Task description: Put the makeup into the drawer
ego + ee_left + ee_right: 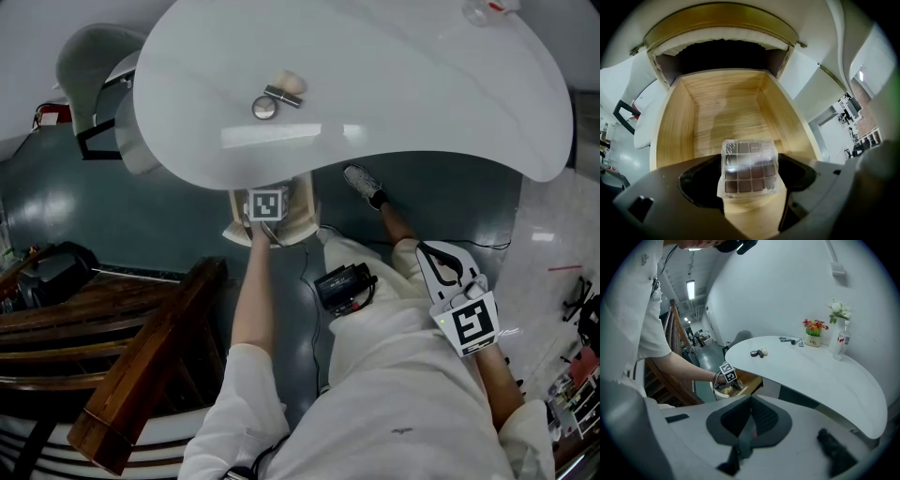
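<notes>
Palette [749, 166] locked in the left tongs [266, 208]: a clear-wrapped tray of brown squares, pinched from both sides, right over the open wooden drawer [675, 122]. In the left gripper view the drawer's bare floor fills the middle of the frame and the palette sits at lower centre, over the near edge. Whether it touches the wood, can't tell. In the head view, the drawer juts out from under the white surface [422, 103] at centre frame. Now the right tongs [742, 434]: pressed together on nothing, held at lower right of the head view, well apart from the drawer. Up on the surface, upper centre, a small round case [264, 108] lies just beside another small item [289, 89].
</notes>
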`<control>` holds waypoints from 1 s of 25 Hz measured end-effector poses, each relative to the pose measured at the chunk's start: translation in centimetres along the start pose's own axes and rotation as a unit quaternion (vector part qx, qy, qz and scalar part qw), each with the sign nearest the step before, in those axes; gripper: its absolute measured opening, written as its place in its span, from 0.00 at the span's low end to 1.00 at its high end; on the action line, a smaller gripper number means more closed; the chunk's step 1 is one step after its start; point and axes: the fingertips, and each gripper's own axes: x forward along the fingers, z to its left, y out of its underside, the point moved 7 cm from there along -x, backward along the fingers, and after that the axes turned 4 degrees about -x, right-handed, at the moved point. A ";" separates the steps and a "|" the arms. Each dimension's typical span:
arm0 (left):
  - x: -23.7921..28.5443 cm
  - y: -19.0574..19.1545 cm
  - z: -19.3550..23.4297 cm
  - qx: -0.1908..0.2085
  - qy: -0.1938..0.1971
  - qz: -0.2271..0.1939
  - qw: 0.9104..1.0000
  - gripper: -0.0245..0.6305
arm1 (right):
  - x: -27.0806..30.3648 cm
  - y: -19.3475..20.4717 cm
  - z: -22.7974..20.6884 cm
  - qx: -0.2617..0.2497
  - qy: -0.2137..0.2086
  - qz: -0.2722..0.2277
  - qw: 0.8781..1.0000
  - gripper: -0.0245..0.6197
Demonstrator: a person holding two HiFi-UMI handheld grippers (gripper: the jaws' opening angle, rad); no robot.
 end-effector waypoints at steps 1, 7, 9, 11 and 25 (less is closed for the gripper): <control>0.0 0.0 0.0 -0.001 -0.001 0.002 1.000 0.62 | 0.0 0.1 0.0 0.000 0.000 0.000 1.000 0.06; -0.2 0.8 0.1 -0.014 -0.004 0.026 1.000 0.62 | -0.2 0.2 -0.1 -0.007 0.000 -0.001 1.000 0.06; -0.5 1.8 -0.3 -0.037 0.003 0.065 0.997 0.62 | -0.3 0.2 -0.1 -0.007 0.001 -0.001 1.000 0.06; -0.1 0.8 0.0 -0.018 -0.002 0.027 0.999 0.62 | -0.4 0.3 -0.1 -0.007 0.001 -0.001 1.000 0.06; -0.7 0.1 0.3 -0.006 -0.024 0.008 1.000 0.62 | -0.6 -0.1 -0.3 -0.006 0.000 -0.006 1.000 0.06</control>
